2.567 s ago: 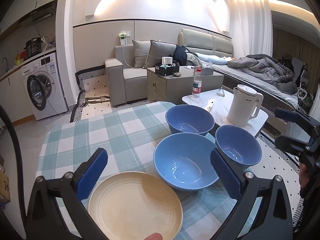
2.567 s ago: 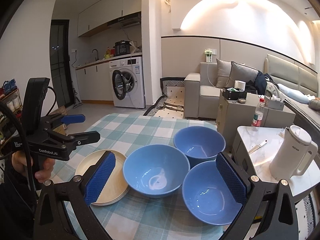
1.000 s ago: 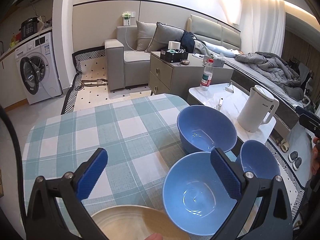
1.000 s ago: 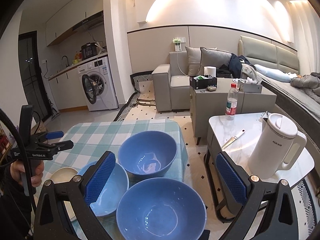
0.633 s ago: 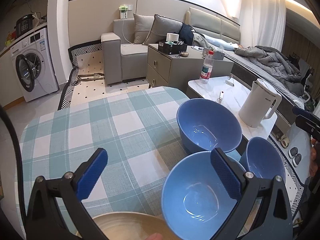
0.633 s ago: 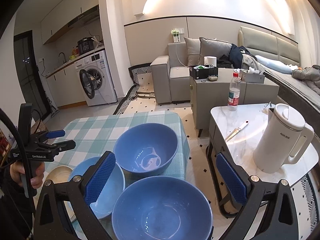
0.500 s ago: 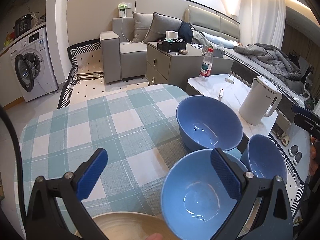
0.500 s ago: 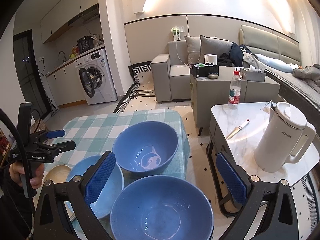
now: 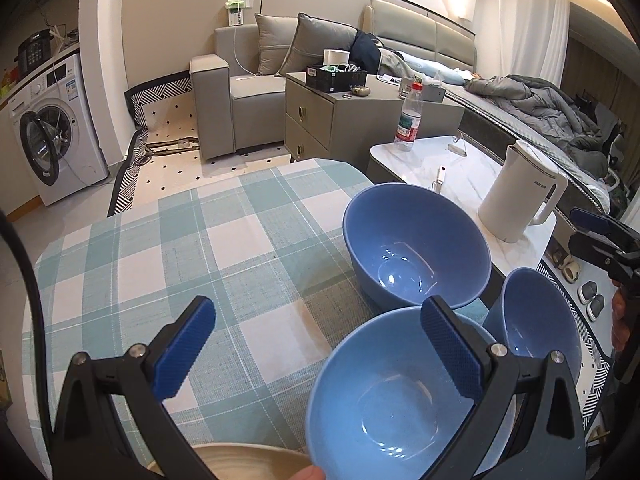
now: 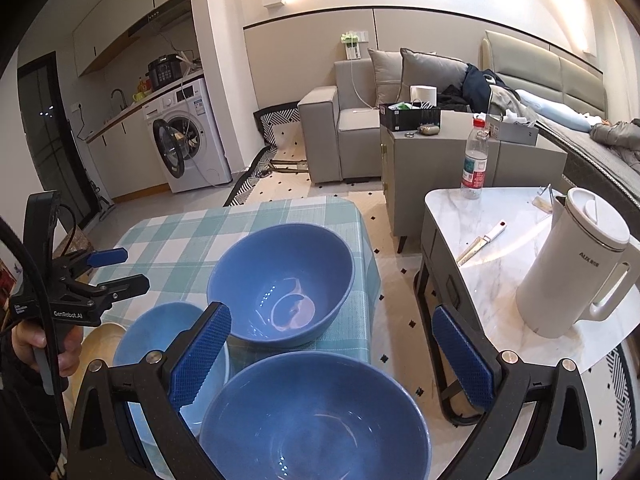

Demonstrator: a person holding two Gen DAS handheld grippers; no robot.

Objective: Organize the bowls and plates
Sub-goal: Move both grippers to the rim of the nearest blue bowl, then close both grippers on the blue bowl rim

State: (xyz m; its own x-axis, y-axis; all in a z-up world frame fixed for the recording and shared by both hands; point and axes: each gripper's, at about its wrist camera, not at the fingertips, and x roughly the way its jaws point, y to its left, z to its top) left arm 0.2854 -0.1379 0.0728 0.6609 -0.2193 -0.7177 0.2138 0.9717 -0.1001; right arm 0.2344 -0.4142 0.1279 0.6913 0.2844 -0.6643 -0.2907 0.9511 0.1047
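Both grippers have pushed forward since earlier, so the cream plate now only peeks in at the near edge. Our left gripper hovers with fingers spread wide over the checked surface, its right finger over the nearest blue bowl. Our right gripper is spread too (holding nothing), above the right bowl. The far bowl sits near the white kettle.
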